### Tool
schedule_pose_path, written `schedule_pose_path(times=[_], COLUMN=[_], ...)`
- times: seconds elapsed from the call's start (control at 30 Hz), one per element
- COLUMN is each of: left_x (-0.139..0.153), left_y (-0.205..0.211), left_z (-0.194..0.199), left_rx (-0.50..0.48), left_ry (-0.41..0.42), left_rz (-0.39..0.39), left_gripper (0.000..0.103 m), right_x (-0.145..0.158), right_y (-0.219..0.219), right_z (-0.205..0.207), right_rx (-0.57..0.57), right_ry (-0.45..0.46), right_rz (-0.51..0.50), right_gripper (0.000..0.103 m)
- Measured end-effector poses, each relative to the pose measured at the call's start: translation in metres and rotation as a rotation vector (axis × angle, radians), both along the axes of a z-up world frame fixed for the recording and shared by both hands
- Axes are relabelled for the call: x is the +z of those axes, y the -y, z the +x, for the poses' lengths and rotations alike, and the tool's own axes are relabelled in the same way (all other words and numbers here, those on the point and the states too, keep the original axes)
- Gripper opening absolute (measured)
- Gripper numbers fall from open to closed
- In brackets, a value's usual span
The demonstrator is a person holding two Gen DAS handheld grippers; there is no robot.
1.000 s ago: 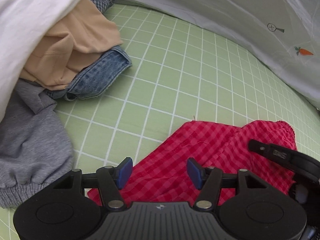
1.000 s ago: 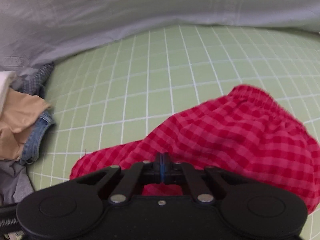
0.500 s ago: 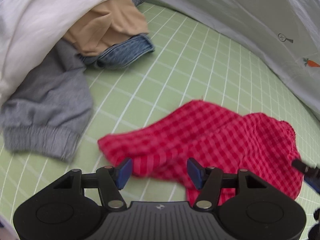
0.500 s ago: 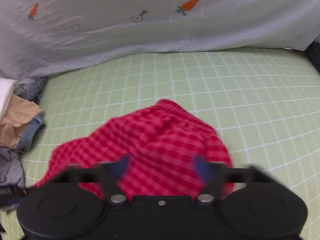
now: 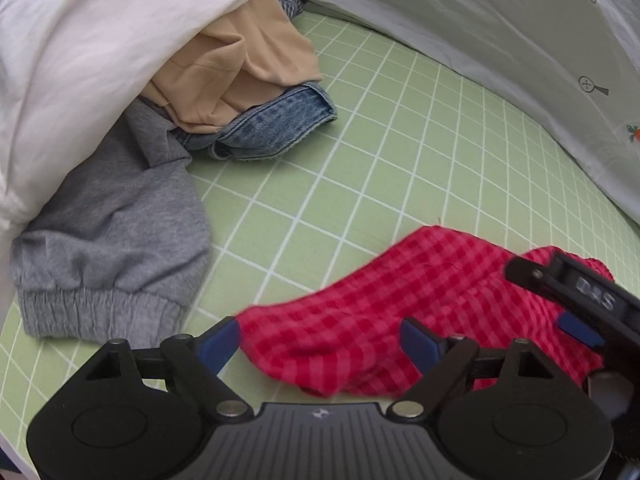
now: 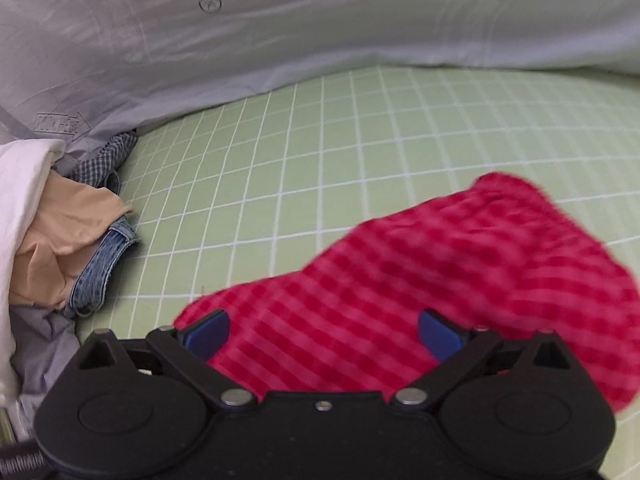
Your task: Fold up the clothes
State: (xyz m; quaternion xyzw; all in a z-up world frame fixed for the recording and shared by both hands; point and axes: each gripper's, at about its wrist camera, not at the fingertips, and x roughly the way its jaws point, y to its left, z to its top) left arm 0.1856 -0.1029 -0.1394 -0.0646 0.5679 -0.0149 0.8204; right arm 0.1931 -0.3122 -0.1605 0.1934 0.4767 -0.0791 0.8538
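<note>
Red checked shorts [image 5: 404,300] lie crumpled on the green grid sheet [image 5: 360,168]; they also show in the right wrist view [image 6: 440,272], blurred. My left gripper [image 5: 320,342] is open, its blue pads just over the near edge of the shorts, holding nothing. My right gripper [image 6: 324,330] is open above the shorts, and its finger [image 5: 572,292] shows at the right of the left wrist view, over the shorts' right end.
A pile of clothes lies at the left: grey sweatpants [image 5: 108,240], denim [image 5: 276,128], a tan garment [image 5: 232,64] and white cloth [image 5: 80,52]. A pale printed quilt [image 6: 320,20] borders the far side.
My right gripper opened and let go of the shorts, which dropped onto the sheet. Both grippers pulled back and then came closer over the shorts.
</note>
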Motion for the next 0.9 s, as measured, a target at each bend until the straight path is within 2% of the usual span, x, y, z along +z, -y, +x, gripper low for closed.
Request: schedule_pose_path(times=[0.03, 0.07, 0.1, 0.13, 0.2, 0.23, 0.43, 0.6, 0.77, 0.9], left_x=[-0.001, -0.001, 0.0, 0.0, 0.002, 0.002, 0.013, 0.025, 0.036, 0.04], left_y=[-0.002, -0.004, -0.006, -0.007, -0.01, -0.011, 0.01, 0.036, 0.062, 0.085], left_z=[0.003, 0.005, 0.007, 0.008, 0.008, 0.007, -0.021, -0.05, -0.079, -0.1], left_rx=[-0.003, -0.007, -0.011, -0.014, -0.015, -0.014, -0.034, -0.063, -0.093, -0.104], left_ry=[-0.001, 0.0, 0.001, 0.004, 0.01, 0.013, 0.035, 0.058, 0.079, 0.076], left_rz=[0.004, 0.008, 0.01, 0.012, 0.015, 0.017, 0.009, -0.002, -0.012, -0.018], left_gripper=[0.087, 0.087, 0.087, 0.087, 0.087, 0.087, 0.087, 0.087, 0.087, 0.087], right_x=[-0.005, -0.01, -0.014, -0.016, -0.015, -0.013, 0.027, 0.06, 0.073, 0.087], right_y=[-0.004, -0.007, -0.008, -0.009, -0.007, -0.004, 0.029, 0.066, 0.12, 0.151], right_z=[0.006, 0.01, 0.012, 0.012, 0.005, 0.0, -0.068, -0.131, -0.178, -0.196], right_rx=[-0.005, -0.009, -0.011, -0.008, 0.027, 0.043, 0.054, -0.013, -0.127, -0.162], right_ry=[-0.02, -0.038, -0.053, -0.054, -0.032, -0.023, 0.109, 0.181, 0.218, 0.27], right_rz=[0.004, 0.005, 0.002, -0.012, -0.017, 0.0, -0.035, -0.112, -0.084, -0.07], right_gripper=[0.089, 0.081, 0.068, 0.061, 0.01, 0.003, 0.002, 0.002, 0.002, 0.002])
